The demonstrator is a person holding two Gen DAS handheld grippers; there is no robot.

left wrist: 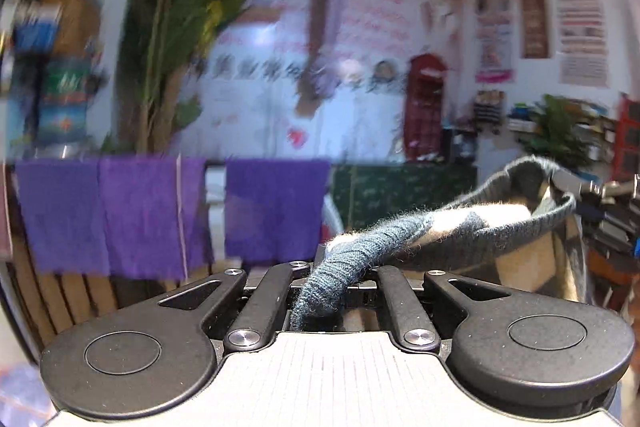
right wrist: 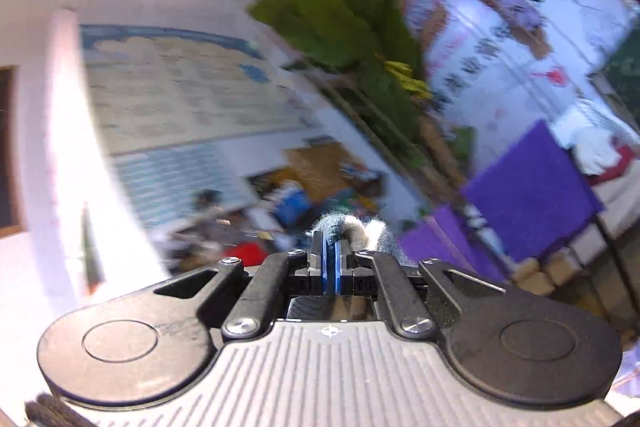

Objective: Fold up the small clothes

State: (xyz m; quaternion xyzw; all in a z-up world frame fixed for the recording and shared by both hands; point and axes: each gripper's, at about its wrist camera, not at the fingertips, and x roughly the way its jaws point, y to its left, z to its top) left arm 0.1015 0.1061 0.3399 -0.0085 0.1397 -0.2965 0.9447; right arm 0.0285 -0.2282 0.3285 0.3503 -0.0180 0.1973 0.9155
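A small knitted garment [left wrist: 460, 223], dark teal and cream, hangs in the air. My left gripper [left wrist: 334, 267] is shut on its rolled teal edge, which drapes over the fingers and hides them. The garment stretches to the right, its opening at upper right. In the right wrist view my right gripper [right wrist: 331, 259] is shut on a tuft of the same knit [right wrist: 352, 229], grey-teal and cream, that pokes out above the blue pads [right wrist: 338, 267]. Both grippers are raised and point at the room, not at a table.
Purple cloths [left wrist: 160, 215] hang over a rail ahead of the left gripper and show in the right wrist view [right wrist: 532, 195]. A tall green plant [left wrist: 200, 7] stands behind. Shelves and clutter [left wrist: 608, 219] are at right. The right view is tilted and blurred.
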